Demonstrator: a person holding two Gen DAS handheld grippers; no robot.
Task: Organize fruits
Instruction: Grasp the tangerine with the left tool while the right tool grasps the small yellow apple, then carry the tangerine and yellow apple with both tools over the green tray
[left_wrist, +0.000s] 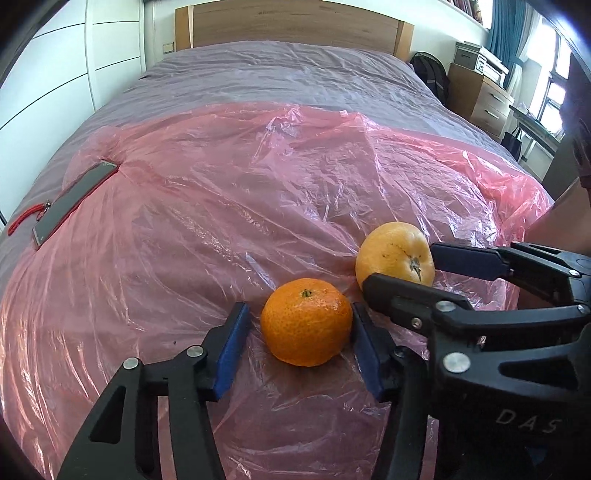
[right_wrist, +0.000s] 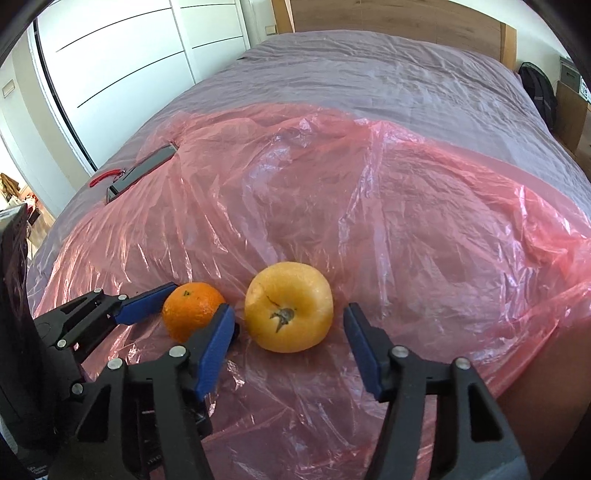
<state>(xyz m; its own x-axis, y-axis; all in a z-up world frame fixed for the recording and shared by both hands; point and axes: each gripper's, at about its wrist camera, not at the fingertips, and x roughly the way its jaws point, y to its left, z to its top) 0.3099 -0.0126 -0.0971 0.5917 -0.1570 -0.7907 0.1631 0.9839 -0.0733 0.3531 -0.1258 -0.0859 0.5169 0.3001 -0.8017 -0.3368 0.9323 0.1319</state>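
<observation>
An orange tangerine (left_wrist: 306, 321) lies on a pink plastic sheet (left_wrist: 221, 206) spread over a bed. My left gripper (left_wrist: 300, 314) is open with its blue pads on either side of the tangerine, with small gaps. A yellow apple-like fruit (left_wrist: 393, 256) lies just right of it. My right gripper (right_wrist: 290, 319) is open around the yellow fruit (right_wrist: 289, 311), not touching. In the right wrist view the tangerine (right_wrist: 192, 310) sits between the left gripper's fingers (right_wrist: 147, 302). In the left wrist view the right gripper's fingers (left_wrist: 406, 291) flank the yellow fruit.
A dark phone with a red strap (left_wrist: 74, 203) lies on the sheet's far left edge, also in the right wrist view (right_wrist: 142, 173). The grey bedspread (left_wrist: 288, 77) reaches a wooden headboard (left_wrist: 291, 26). White wardrobe doors (right_wrist: 129, 55) stand left; drawers (left_wrist: 480, 99) stand right.
</observation>
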